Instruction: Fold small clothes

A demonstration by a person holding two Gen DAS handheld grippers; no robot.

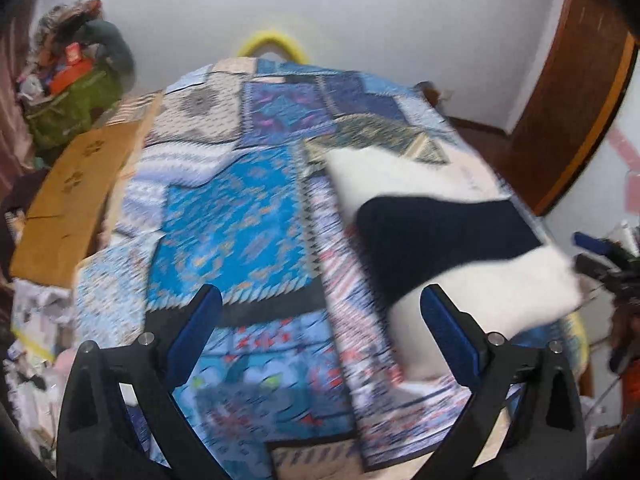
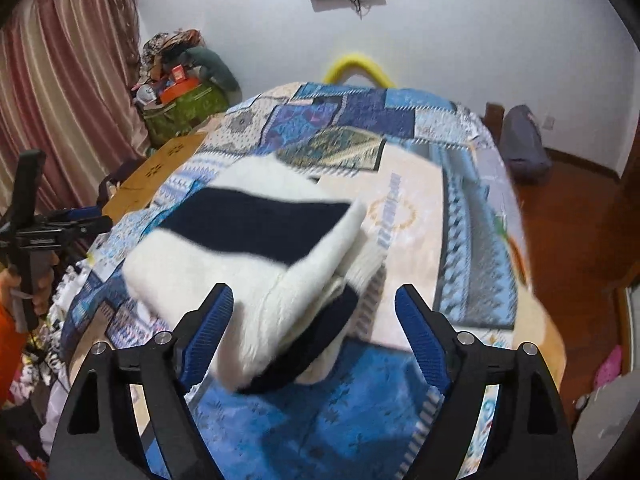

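Observation:
A folded white knit garment with a wide navy band lies on the patchwork bedspread. In the left wrist view it sits to the right, its white corner just beyond the right finger. My left gripper is open with only bedspread between its fingers. In the right wrist view the garment fills the middle, and its near folded edge, with layers showing, reaches in between the fingers. My right gripper stands wide open over that edge; the pads do not press on it.
A brown cardboard box and a green bag heaped with things stand left of the bed. Pink curtains hang at far left. A wooden door, wooden floor and a grey bag are to the right.

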